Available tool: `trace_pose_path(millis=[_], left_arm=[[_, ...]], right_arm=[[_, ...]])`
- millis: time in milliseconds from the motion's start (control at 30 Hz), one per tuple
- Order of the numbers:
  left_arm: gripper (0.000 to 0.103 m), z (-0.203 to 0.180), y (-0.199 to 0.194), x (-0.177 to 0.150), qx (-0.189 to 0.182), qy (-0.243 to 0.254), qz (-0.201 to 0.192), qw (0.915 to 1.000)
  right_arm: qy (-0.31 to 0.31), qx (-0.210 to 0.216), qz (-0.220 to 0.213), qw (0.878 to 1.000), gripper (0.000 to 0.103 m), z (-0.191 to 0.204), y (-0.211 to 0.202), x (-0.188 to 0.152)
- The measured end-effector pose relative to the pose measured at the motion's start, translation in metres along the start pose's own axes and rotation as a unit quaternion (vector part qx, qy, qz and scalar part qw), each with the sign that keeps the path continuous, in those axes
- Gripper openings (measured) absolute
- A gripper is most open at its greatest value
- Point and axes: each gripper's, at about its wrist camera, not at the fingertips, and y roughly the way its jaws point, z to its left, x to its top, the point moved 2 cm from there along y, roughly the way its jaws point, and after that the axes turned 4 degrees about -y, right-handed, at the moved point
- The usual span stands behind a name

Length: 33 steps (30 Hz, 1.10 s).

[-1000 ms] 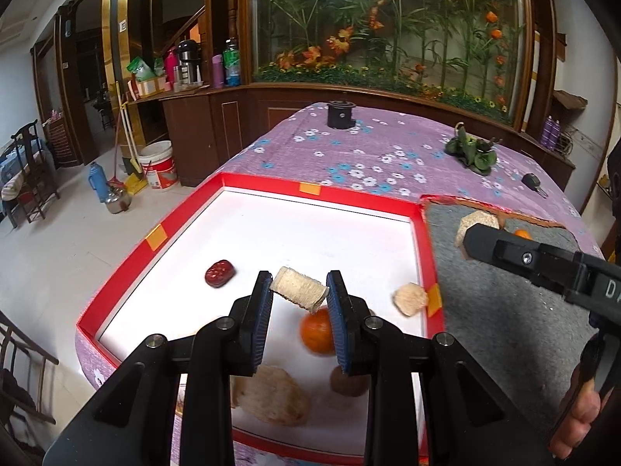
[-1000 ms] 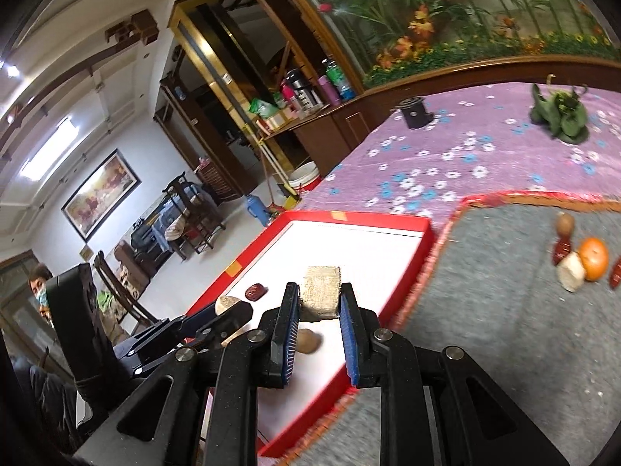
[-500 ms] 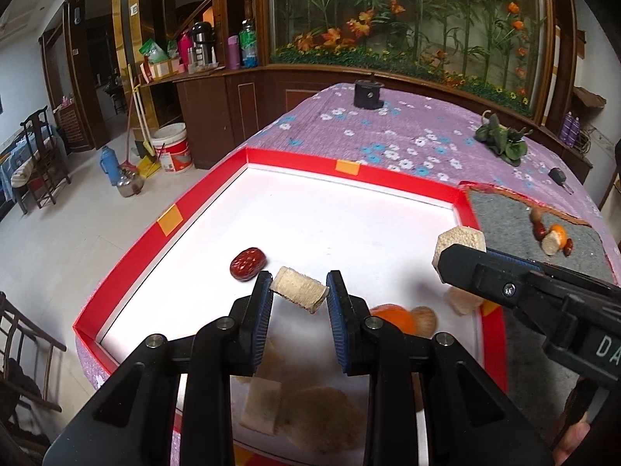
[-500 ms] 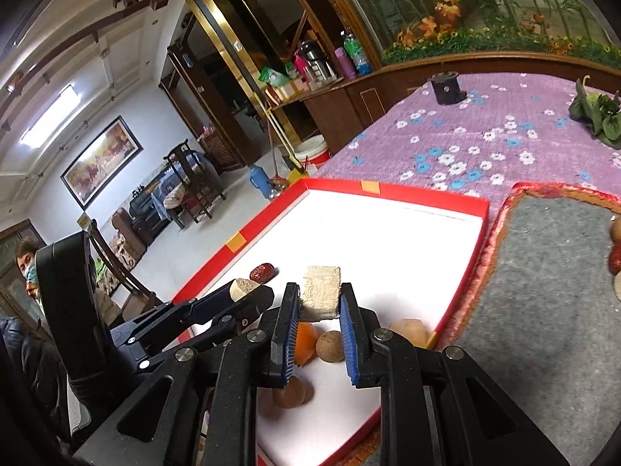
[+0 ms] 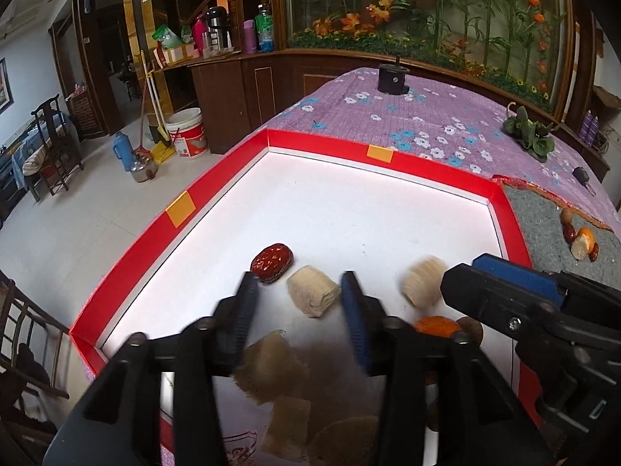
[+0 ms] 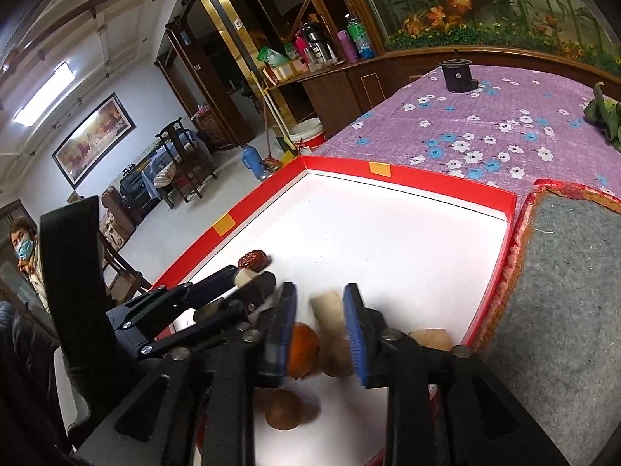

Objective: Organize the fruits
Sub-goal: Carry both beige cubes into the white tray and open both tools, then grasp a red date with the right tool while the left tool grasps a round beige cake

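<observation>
Fruits: pale chunk (image 5: 312, 296) loose between opening left tongs (image 5: 299, 303), near date (image 5: 271, 262); second chunk (image 6: 325, 306) (blurred) untouched between opening right tongs (image 6: 318, 324); red tray (image 5: 217, 190).

Loads of bare white floor toward the tray's (image 5: 318, 143) far wall and right side, easy to pass through. Crowded at the near end though: date (image 5: 271, 262), beige rolls (image 5: 312, 290), orange (image 6: 303, 349) and brown nuts (image 6: 282, 411) bunched close together, with the other gripper (image 5: 500, 277) reaching in beside.
</observation>
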Motion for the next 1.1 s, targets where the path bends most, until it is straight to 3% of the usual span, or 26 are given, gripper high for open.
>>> trace_pose_path(millis=[33, 100, 167, 567, 800, 933, 1100], left_arm=[[0.059, 0.0, -0.003, 0.0, 0.005, 0.001, -0.005, 1.0], [0.07, -0.002, -0.008, 0.001, 0.017, 0.006, -0.017, 0.9997], [0.074, -0.004, -0.015, 0.003, 0.02, 0.01, -0.025, 0.9994], [0.075, -0.077, -0.05, -0.003, -0.02, 0.082, -0.04, 0.9956], [0.075, -0.131, -0.057, -0.018, -0.054, 0.13, -0.016, 0.9899], [0.075, -0.163, -0.056, -0.024, -0.069, 0.156, -0.003, 0.9853], [0.075, -0.191, -0.054, -0.03, -0.083, 0.178, 0.013, 0.9804]], right_arm=[[0.0, -0.002, -0.004, 1.0, 0.042, 0.0, -0.002, 0.0], [0.002, -0.003, -0.014, 1.0, 0.043, -0.002, -0.01, 0.001], [0.005, -0.004, -0.022, 1.0, 0.043, -0.004, -0.017, 0.002], [0.072, -0.021, -0.07, 0.995, 0.047, -0.065, -0.08, -0.006], [0.143, -0.066, -0.096, 0.983, 0.048, -0.15, -0.143, -0.029], [0.181, -0.107, -0.08, 0.974, 0.048, -0.2, -0.166, -0.046], [0.18, -0.155, -0.038, 0.97, 0.048, -0.231, -0.169, -0.053]])
